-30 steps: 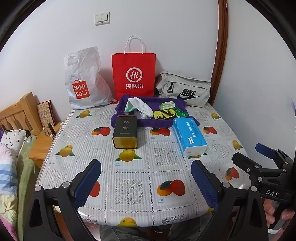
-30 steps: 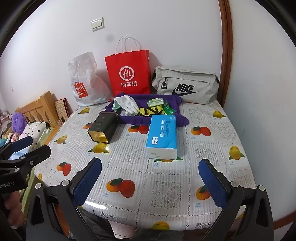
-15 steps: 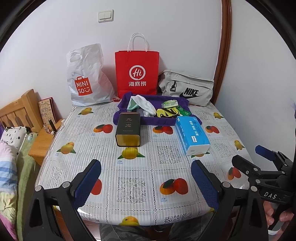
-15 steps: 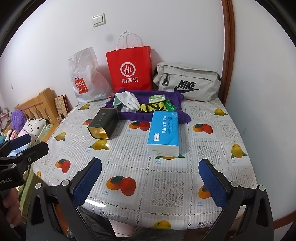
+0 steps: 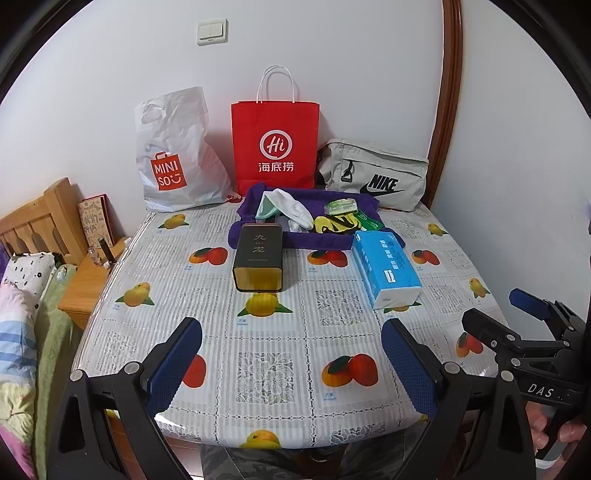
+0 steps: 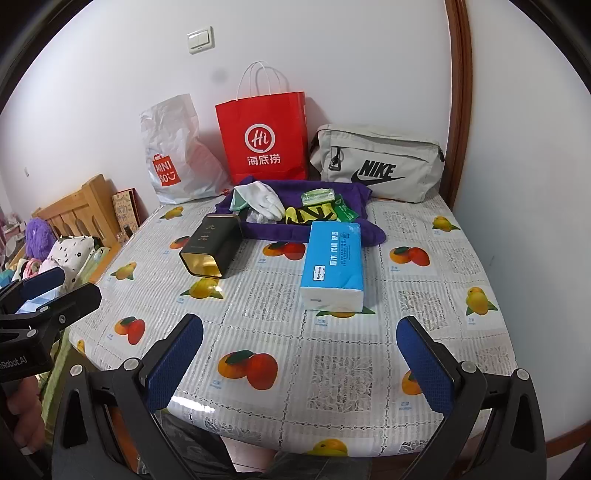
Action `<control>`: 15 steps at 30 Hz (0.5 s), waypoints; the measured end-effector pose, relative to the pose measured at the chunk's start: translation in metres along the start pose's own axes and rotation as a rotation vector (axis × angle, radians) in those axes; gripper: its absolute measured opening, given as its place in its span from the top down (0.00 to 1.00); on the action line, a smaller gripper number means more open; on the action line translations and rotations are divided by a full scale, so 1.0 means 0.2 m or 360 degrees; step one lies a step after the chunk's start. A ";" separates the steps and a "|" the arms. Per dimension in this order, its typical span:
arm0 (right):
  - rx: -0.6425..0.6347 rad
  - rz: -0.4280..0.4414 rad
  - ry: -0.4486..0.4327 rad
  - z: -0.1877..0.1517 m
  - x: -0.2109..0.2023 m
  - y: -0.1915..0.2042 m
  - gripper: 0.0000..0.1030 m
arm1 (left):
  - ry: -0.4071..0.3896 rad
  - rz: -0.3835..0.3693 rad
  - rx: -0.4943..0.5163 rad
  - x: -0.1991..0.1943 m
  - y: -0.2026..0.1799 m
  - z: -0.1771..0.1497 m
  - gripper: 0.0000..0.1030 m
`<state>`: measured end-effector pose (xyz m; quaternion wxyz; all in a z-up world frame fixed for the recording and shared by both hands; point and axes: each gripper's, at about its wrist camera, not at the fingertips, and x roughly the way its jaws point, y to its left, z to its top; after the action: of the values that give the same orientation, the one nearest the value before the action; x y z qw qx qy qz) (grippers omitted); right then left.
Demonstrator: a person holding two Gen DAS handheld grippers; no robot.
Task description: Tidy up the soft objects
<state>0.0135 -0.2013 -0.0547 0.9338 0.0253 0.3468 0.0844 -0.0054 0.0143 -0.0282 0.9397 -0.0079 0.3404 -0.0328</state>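
Both grippers hover at the table's near edge, left gripper and right gripper spread wide, holding nothing. At one o'clock lies the blue plastic-wrapped tissue pack: light, squashy, slick film, so pinch across its narrow sides, probably mid-length.

You face a plain white wall with a double light switch high on it. A dark wooden door frame runs up at your right, where another white wall meets the first in a corner. The table wears a glossy cloth printed with fruit. To your left stands a light wooden headboard, a low wooden bedside stand beside it, and bedding piled below. The light is even and soft
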 end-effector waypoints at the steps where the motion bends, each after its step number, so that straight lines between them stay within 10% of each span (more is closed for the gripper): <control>1: 0.0000 0.0002 0.0000 0.00 0.00 0.00 0.00 | 0.0000 0.0001 -0.0002 0.00 0.00 0.00 0.05; 15: 0.0019 0.0009 -0.0009 0.00 0.00 -0.01 0.00 | 0.0001 0.0005 0.0000 0.00 -0.01 -0.01 0.05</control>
<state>0.0132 -0.2029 -0.0546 0.9344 0.0321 0.3445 0.0848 -0.0067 0.0128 -0.0285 0.9396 -0.0074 0.3408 -0.0312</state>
